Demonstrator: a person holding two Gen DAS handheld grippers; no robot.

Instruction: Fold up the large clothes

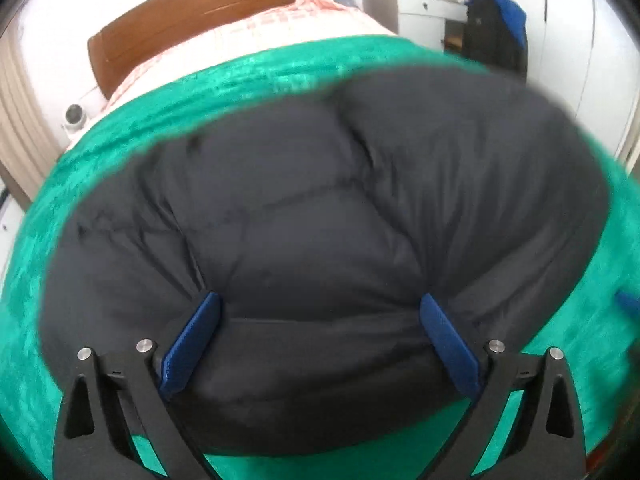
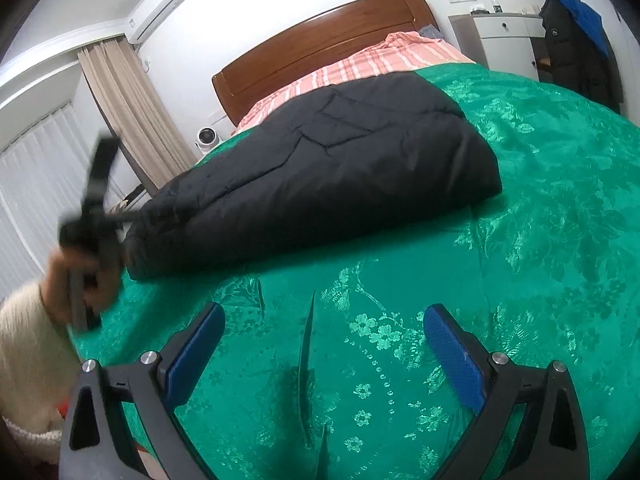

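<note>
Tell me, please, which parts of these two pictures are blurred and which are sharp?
Left wrist view: the black jacket and green bedspread are smeared, the gripper fingers sharp. Right wrist view: bedspread and jacket sharp; only the left gripper and hand are blurred.

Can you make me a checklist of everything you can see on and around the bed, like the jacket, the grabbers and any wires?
Surface: green bedspread with a flower pattern, wrinkled in front of the right gripper.
Job's things: black puffy jacket, lying folded in a bundle on the bedspread.
Clutter: pink striped sheet near the wooden headboard.
Grippers: left gripper open, fingers spread around the jacket's near edge; right gripper open, over bare bedspread, holding nothing.
Cables: nothing seen.
Surroundings: curtain, air conditioner, small white fan, white cabinet, dark coat hanging with something blue.
</note>
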